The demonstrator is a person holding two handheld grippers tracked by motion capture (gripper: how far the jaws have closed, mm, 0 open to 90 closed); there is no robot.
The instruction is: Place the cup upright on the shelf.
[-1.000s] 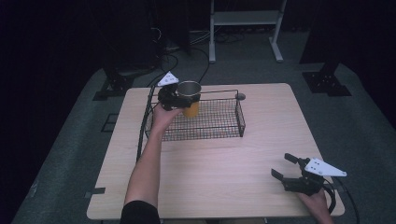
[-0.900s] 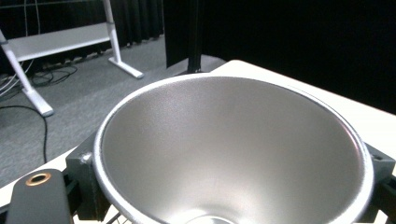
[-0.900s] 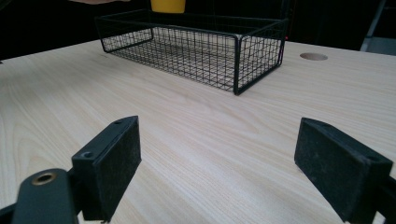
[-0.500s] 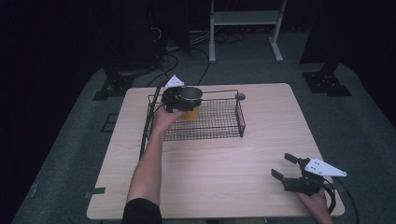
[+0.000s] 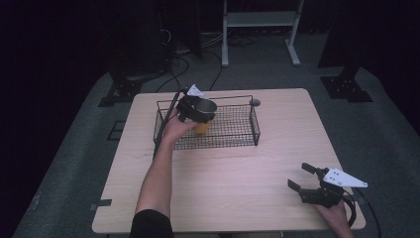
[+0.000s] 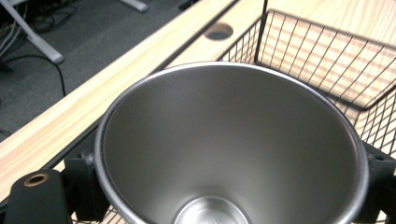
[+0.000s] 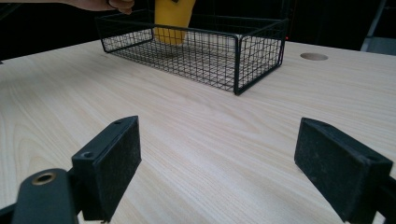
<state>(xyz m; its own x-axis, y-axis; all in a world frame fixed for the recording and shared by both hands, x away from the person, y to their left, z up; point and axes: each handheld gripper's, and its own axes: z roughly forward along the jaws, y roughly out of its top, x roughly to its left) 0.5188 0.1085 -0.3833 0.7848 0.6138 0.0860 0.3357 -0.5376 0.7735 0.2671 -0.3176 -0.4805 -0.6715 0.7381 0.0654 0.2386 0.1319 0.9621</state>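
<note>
Black left tongs grip a yellow-sided cup with a shiny steel inside, and we hold it above the black wire basket on the pale wooden tabletop. Our right tongs gape wide, holding nothing, low over the near right corner.

Before you stands a pale wooden table with a round cable hole near its far edge; a black wire basket rests on it.
</note>
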